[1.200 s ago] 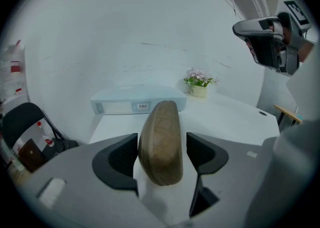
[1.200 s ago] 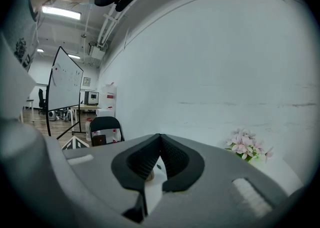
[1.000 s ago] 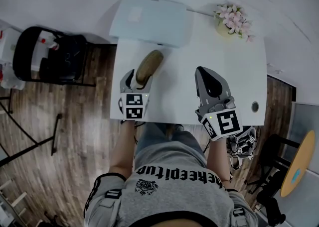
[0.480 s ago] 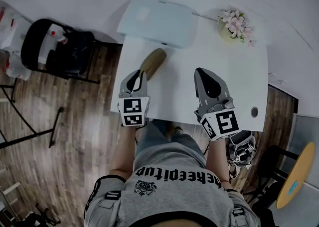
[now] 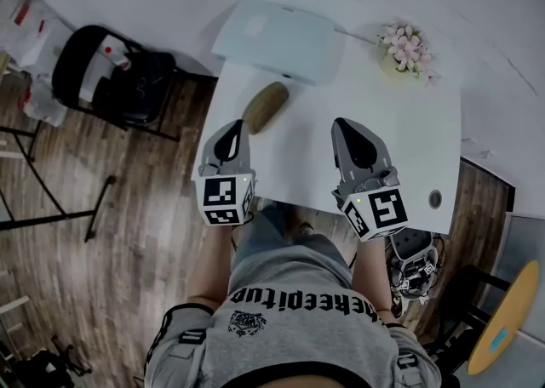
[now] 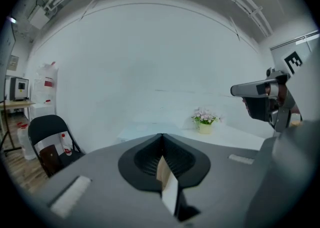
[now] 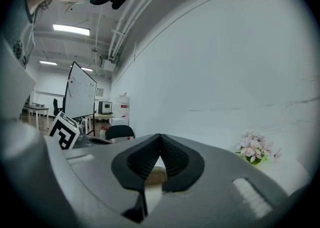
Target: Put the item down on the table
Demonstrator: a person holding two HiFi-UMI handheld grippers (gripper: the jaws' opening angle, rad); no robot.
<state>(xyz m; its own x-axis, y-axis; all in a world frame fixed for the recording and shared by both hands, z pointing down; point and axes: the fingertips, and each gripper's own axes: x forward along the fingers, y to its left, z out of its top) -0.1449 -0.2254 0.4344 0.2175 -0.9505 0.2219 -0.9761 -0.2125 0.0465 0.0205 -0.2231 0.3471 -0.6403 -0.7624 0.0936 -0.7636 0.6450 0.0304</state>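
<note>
A: Is the item [image 5: 266, 106] down yet?

B: Yes, I think so. The brown item lies flat on the white counter [image 5: 409, 139], on the left part, just in front of the pale blue tray [image 5: 277, 42]

A: Is a tool holding it?

B: No. The left tool [image 5: 234, 128] is just beside the near end of the item, but its jaws are pressed together with nothing in them. In its own view you see only the wall, the flowers [image 5: 407, 46] and the far end of the counter

A: And the other one?

B: The right tool [image 5: 342, 125] is over the middle of the counter, well apart from the item. Its jaws are together too, and it holds nothing

A: So what is left to do?

B: Not much, I would say. The job was to put the item on the counter, and it is there, lying by itself. It is not near the edge, so it looks safe. Maybe the person only needs to pull the tools away. I see nothing else that needs to be put down
</note>
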